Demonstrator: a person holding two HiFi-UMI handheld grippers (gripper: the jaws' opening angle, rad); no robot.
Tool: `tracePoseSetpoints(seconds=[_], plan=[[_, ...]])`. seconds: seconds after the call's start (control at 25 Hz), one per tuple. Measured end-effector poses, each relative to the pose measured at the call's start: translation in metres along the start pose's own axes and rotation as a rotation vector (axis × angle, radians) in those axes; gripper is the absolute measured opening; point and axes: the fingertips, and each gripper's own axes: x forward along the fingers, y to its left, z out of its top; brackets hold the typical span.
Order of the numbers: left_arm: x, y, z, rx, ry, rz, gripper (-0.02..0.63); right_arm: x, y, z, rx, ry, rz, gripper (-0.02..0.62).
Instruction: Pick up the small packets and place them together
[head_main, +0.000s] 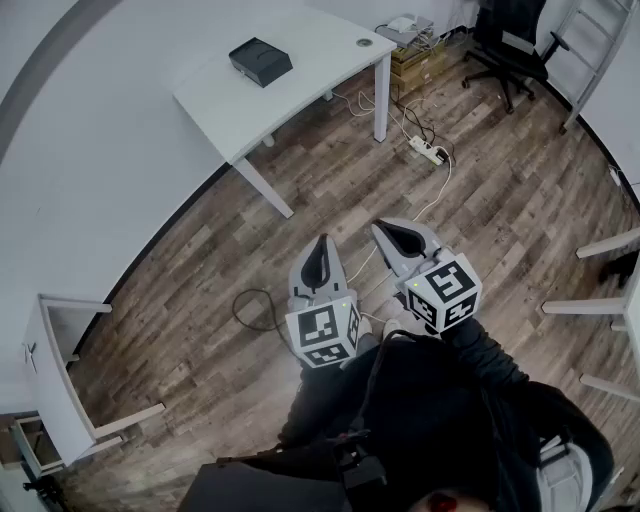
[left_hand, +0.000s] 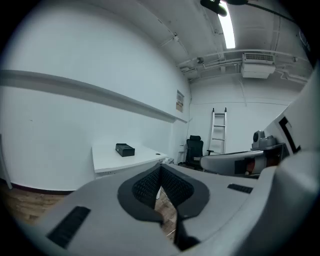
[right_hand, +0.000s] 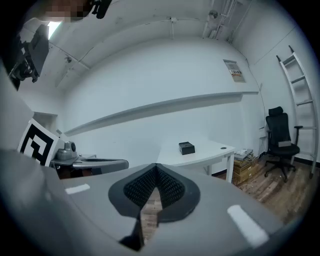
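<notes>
Evidently nothing is picked yet; left gripper (head_main: 322, 243) and right gripper (head_main: 383, 228), clenched empty, hover short of the table (head_main: 300, 80); packets, unseen, need finding.

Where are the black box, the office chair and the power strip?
black box (head_main: 260, 61), head view, top face.
office chair (right_hand: 277, 120), right gripper view, backrest.
power strip (head_main: 427, 150), head view, middle of its body.

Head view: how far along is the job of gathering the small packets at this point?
Done: nothing that shows; no packets appear in any view. In hand: nothing. The left tool and right tool are both shut and empty, held above the wooden floor. The white table ahead carries a black box, no packets. Left: the whole job, finding, picking up and grouping the packets.
</notes>
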Motion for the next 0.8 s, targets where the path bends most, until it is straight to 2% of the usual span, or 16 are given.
tracePoseSetpoints(seconds=[0.36,0.48,0.64,0.8], plan=[[0.003,-0.006,-0.002,0.004,0.008,0.000,0.000,-0.002,-0.009,-0.002,0.018,-0.005,-0.011,0.000],[-0.001,-0.003,-0.001,-0.017,-0.005,0.007,0.000,-0.004,-0.003,0.002,0.037,-0.042,0.042,0.000],[-0.008,0.017,-0.001,-0.046,-0.005,0.039,0.000,0.000,0.005,0.008,0.078,-0.077,0.080,0.000],[-0.014,0.048,-0.005,-0.064,0.002,0.071,0.000,0.011,0.004,0.011,0.100,-0.113,0.069,0.000]])
